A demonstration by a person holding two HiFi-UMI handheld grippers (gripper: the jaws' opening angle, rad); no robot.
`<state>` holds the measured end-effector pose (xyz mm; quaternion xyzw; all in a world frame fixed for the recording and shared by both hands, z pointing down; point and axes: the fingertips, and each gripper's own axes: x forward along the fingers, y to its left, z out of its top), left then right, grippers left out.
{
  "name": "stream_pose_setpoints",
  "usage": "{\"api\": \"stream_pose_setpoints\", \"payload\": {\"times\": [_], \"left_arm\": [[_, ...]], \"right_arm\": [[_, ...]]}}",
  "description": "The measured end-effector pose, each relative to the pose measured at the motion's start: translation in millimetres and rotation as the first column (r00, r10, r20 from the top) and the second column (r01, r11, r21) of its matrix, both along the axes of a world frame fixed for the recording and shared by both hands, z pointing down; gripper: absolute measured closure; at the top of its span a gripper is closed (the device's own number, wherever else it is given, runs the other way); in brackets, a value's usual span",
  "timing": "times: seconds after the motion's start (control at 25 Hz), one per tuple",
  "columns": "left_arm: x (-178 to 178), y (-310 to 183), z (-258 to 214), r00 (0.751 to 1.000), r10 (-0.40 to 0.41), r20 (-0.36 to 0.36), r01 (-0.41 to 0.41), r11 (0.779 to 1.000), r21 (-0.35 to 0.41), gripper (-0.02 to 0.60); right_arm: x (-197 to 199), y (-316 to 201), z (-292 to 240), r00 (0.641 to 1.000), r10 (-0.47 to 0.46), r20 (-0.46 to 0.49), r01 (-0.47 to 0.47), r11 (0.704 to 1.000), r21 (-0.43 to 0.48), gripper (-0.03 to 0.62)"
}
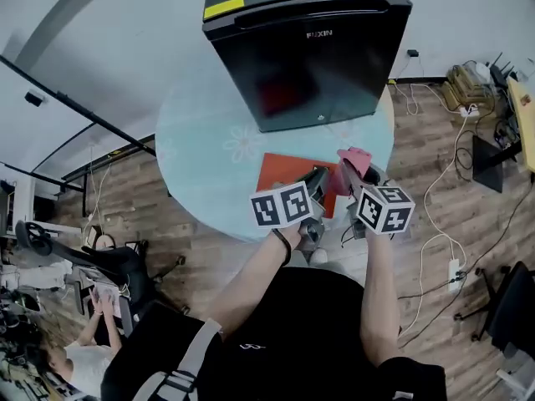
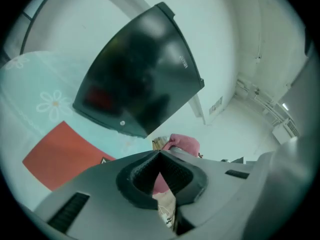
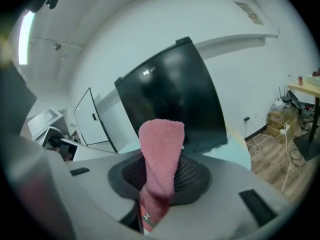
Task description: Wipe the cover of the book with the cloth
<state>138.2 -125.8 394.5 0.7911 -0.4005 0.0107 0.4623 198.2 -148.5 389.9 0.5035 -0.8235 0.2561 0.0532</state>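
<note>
Head view: the person's forearms are reaching out, the left claw [image 1: 319, 178] hanging over the right end of the red book [image 1: 288, 172] on the round surface [image 1: 209, 149]. The right claw [image 1: 358, 175] is holding the pink cloth [image 1: 355, 155] at the book's right edge.

Left gripper view: jaws are meeting, empty, with the book lying lower left.

Right gripper view: jaws are pinching the cloth, which is sticking up.
</note>
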Motion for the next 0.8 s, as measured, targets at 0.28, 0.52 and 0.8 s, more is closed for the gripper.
{"api": "stream_pose_setpoints", "payload": {"times": [0.28, 0.52, 0.8], "left_arm": [[-38, -21, -70, 0.991, -0.126, -0.035, 0.13, 0.978, 0.163, 0.568], [-51, -21, -154, 0.986, -0.14, -0.088, 0.164, 0.884, 0.438, 0.568], [-40, -27, -158, 0.981, -0.184, 0.055, 0.129, 0.843, 0.522, 0.568]], "right_arm": [[-15, -23, -76, 0.998, -0.063, 0.032, 0.054, 0.974, 0.218, 0.499], [-24, -21, -133, 0.995, -0.1, 0.012, 0.089, 0.928, 0.361, 0.5], [-4, -22, -153, 0.998, -0.058, -0.009, 0.056, 0.902, 0.428, 0.505]]}}
